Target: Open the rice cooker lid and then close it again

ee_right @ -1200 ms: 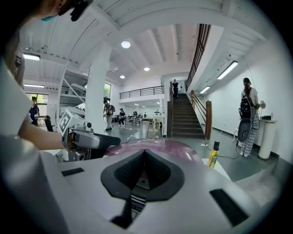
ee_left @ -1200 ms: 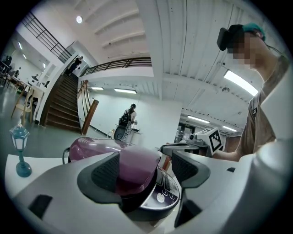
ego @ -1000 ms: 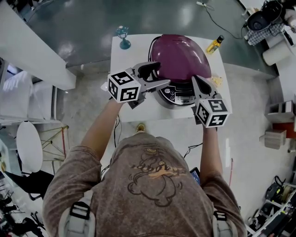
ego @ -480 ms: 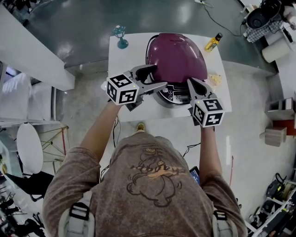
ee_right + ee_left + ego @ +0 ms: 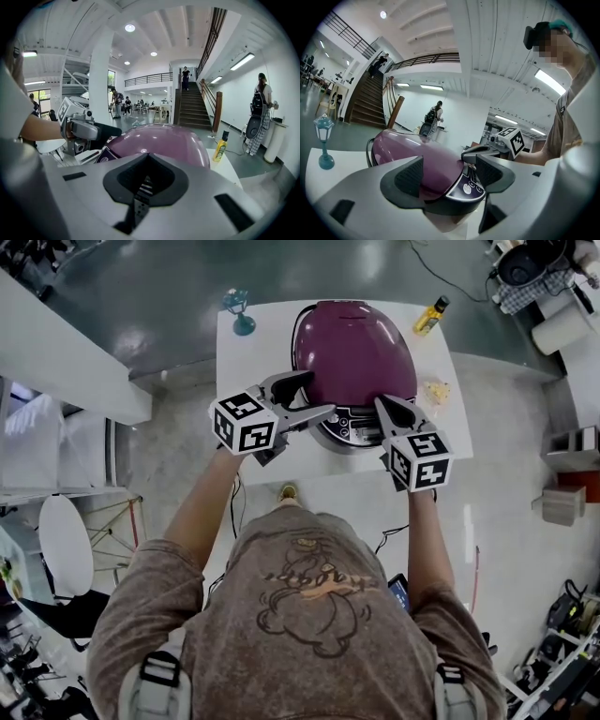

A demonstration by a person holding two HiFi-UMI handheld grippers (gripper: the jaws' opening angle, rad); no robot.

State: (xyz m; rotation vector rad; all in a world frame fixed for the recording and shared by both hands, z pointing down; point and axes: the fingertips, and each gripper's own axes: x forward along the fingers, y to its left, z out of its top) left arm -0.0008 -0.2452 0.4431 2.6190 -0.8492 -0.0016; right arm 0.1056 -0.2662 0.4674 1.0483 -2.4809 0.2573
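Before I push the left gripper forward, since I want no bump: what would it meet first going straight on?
The rice cooker. Its purple lid and control panel sit straight ahead of the open left gripper, so it would probably hit the cooker's front first. How close is unclear.

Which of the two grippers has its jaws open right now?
The left gripper: its jaws stand wide apart, with the purple rice cooker showing between them. The right gripper differs: its jaws are pressed together with nothing in them.
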